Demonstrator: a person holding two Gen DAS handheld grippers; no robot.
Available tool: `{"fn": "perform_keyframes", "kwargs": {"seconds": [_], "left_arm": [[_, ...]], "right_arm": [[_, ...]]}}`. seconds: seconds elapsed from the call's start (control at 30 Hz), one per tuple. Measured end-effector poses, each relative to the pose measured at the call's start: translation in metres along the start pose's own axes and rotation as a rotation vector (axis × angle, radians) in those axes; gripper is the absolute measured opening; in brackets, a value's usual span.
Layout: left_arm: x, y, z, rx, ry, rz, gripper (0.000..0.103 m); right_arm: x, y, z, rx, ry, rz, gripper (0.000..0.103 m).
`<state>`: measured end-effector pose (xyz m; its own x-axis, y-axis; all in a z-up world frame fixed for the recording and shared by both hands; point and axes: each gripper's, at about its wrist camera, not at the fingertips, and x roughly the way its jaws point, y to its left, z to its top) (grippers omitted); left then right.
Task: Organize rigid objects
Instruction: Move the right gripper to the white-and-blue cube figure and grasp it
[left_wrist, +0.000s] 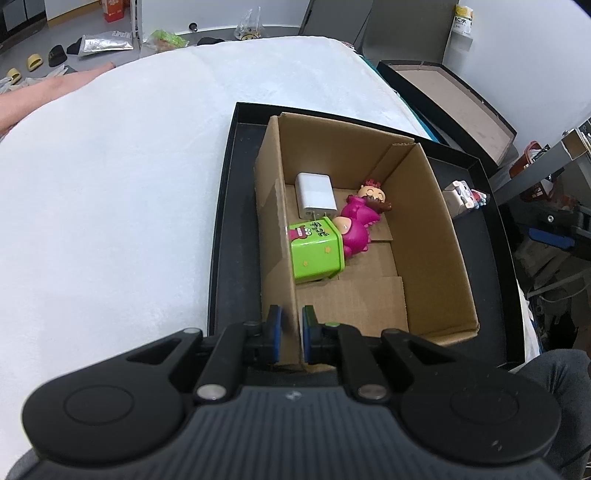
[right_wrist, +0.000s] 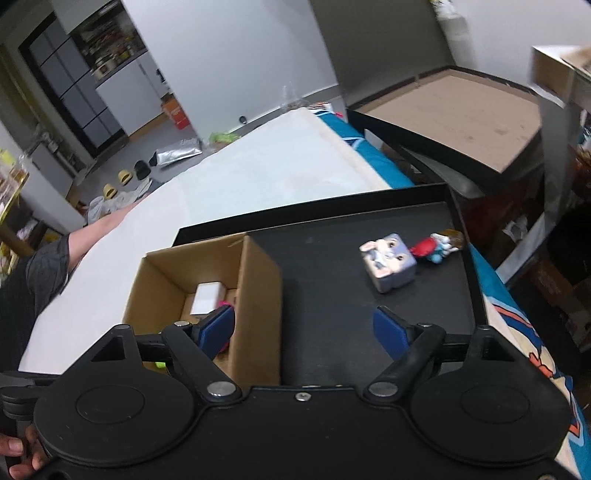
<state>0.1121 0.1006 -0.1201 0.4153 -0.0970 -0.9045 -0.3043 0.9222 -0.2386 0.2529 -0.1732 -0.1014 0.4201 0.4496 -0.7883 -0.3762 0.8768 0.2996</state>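
A cardboard box (left_wrist: 424, 236) sits in a black tray (left_wrist: 229, 236). In it lie a white charger (left_wrist: 316, 195), a green cube toy (left_wrist: 317, 254) and a pink doll figure (left_wrist: 360, 218). My left gripper (left_wrist: 291, 332) is shut on the box's near left wall. My right gripper (right_wrist: 304, 328) is open and empty above the tray (right_wrist: 332, 332), beside the box (right_wrist: 258, 295). A rabbit cube toy (right_wrist: 389, 264) and a small red and blue figure (right_wrist: 436, 247) lie on the tray beyond it. The cube toy also shows in the left wrist view (left_wrist: 460, 195).
The tray rests on a white bed surface (left_wrist: 129, 166). Another black tray with a brown floor (right_wrist: 461, 118) stands behind. A person's arm (right_wrist: 85, 240) lies at the left. Slippers and bags (right_wrist: 147, 166) lie on the floor.
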Motion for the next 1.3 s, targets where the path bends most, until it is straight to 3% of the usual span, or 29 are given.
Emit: {"fn": "perform_keyframes", "kwargs": {"seconds": [0.3, 0.5, 1.17, 1.3], "left_arm": [[0.002, -0.001, 0.001, -0.005, 0.006, 0.010, 0.010], [0.004, -0.001, 0.003, -0.010, 0.014, 0.016, 0.010], [0.015, 0.000, 0.008, -0.023, 0.051, 0.025, 0.010], [0.016, -0.001, 0.008, -0.022, 0.053, 0.030, 0.010]], "right_arm": [[0.001, -0.028, 0.004, 0.012, -0.003, 0.023, 0.082], [0.011, -0.039, 0.013, -0.050, -0.004, -0.006, 0.081], [0.088, -0.056, 0.039, -0.200, 0.097, -0.111, 0.079], [0.098, -0.057, 0.039, -0.200, 0.112, -0.124, 0.073]]}}
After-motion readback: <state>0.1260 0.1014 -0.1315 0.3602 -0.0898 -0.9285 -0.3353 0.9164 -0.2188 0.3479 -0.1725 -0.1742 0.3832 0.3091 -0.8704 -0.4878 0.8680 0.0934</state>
